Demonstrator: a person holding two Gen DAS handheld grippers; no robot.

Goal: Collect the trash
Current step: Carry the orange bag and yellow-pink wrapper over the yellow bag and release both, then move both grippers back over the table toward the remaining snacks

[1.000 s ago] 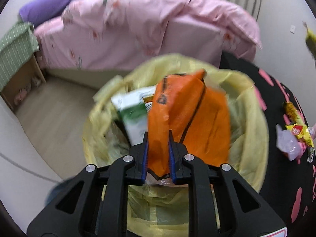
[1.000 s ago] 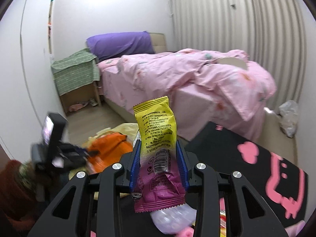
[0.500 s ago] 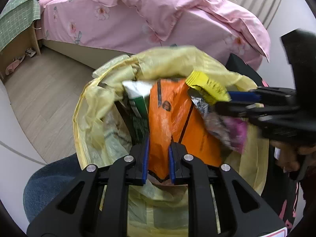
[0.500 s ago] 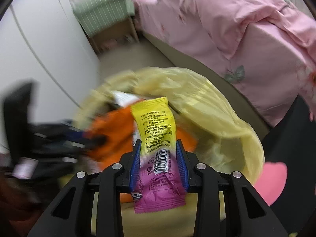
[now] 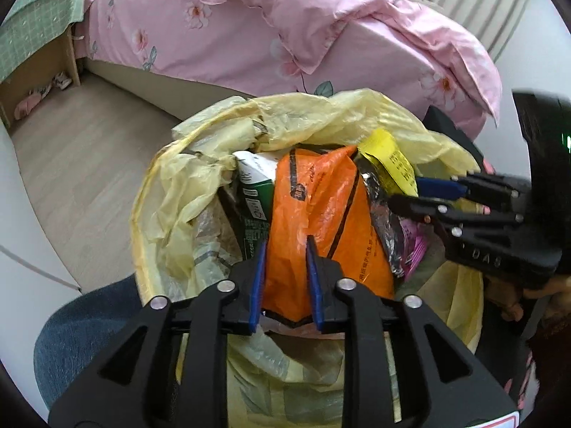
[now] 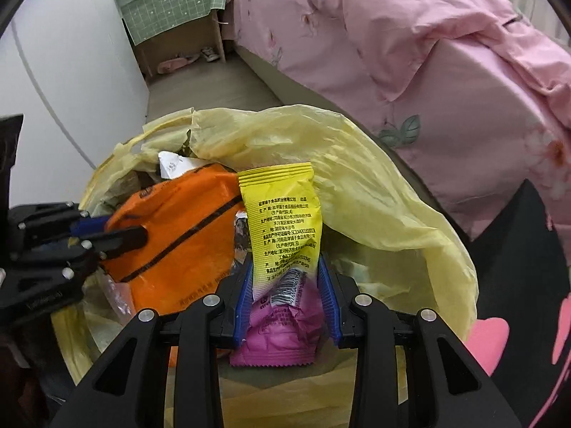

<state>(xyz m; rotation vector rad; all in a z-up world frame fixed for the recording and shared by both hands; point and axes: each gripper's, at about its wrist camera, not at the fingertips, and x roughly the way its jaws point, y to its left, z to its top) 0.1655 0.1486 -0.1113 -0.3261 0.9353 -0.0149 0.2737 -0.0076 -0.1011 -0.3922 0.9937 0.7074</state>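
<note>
Left gripper (image 5: pixel 283 260) points steeply down into the yellow bin bag (image 5: pixel 200 164); its jaws have just been opening, the orange packet (image 5: pixel 321 214) between them, seemingly no longer pinched. Right gripper (image 6: pixel 285 285), angled downward over the bag mouth, clamps the yellow-and-pink snack wrapper (image 6: pixel 282 232). The two grippers stand close together inside the bag rim. Beyond: wooden floor (image 5: pixel 78 164) and pink bed (image 6: pixel 410 53).

Soft, even indoor light, no hard shadows — both views sharp, fisheye-bent with dark corners.
</note>
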